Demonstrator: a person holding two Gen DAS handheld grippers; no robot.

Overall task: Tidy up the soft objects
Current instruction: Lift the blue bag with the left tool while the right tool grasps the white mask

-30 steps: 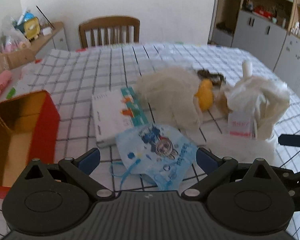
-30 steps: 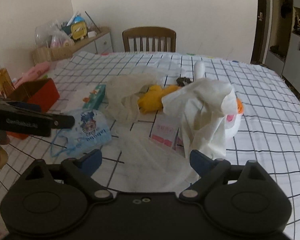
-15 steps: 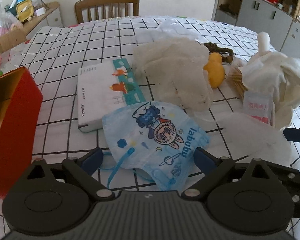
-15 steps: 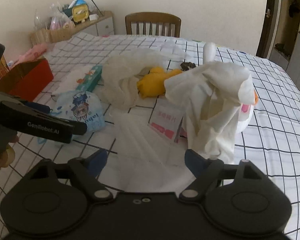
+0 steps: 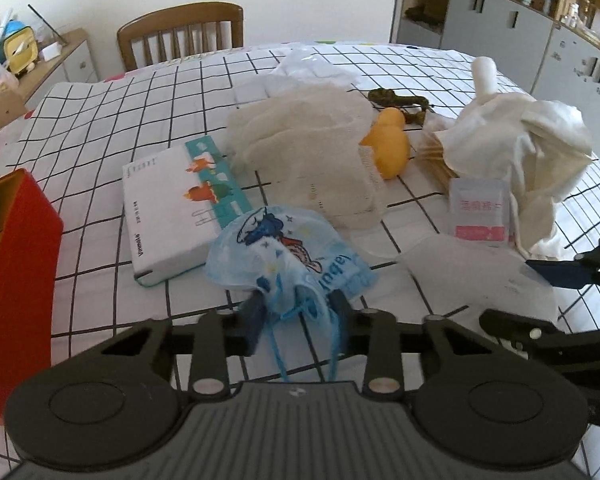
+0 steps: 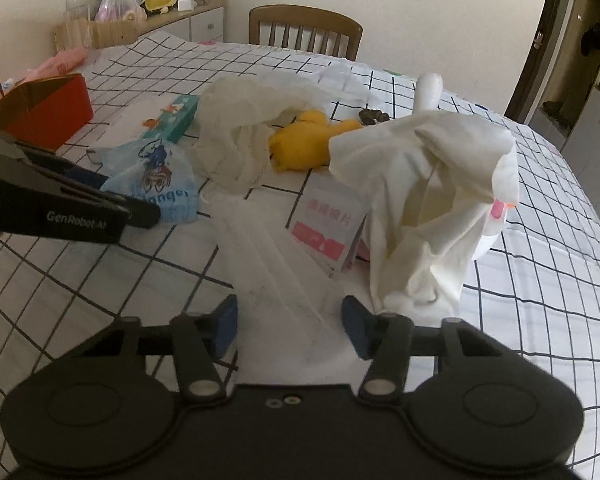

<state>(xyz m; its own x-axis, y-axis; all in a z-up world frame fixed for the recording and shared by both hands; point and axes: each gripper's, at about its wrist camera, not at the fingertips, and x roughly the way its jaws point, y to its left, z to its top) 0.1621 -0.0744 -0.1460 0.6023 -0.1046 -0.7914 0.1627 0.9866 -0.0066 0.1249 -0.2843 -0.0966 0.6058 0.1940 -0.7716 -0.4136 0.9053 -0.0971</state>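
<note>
- Now pinching blue face mask (image 5: 288, 256) with left gripper (image 5: 298, 306), bunched at its near edge.
- Straddling white sheet (image 6: 272, 264) with right gripper (image 6: 290, 322), spread, on tabletop (image 6: 539, 264).

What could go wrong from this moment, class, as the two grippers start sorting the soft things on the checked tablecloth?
1. The left gripper pinches only the near edge of the blue face mask, and its ear loops dangle; the mask could slip or a loop could snag.
2. The right gripper straddles the thin white sheet, which runs under the pink sachet; lifting the sheet may drag the sachet along.
</note>
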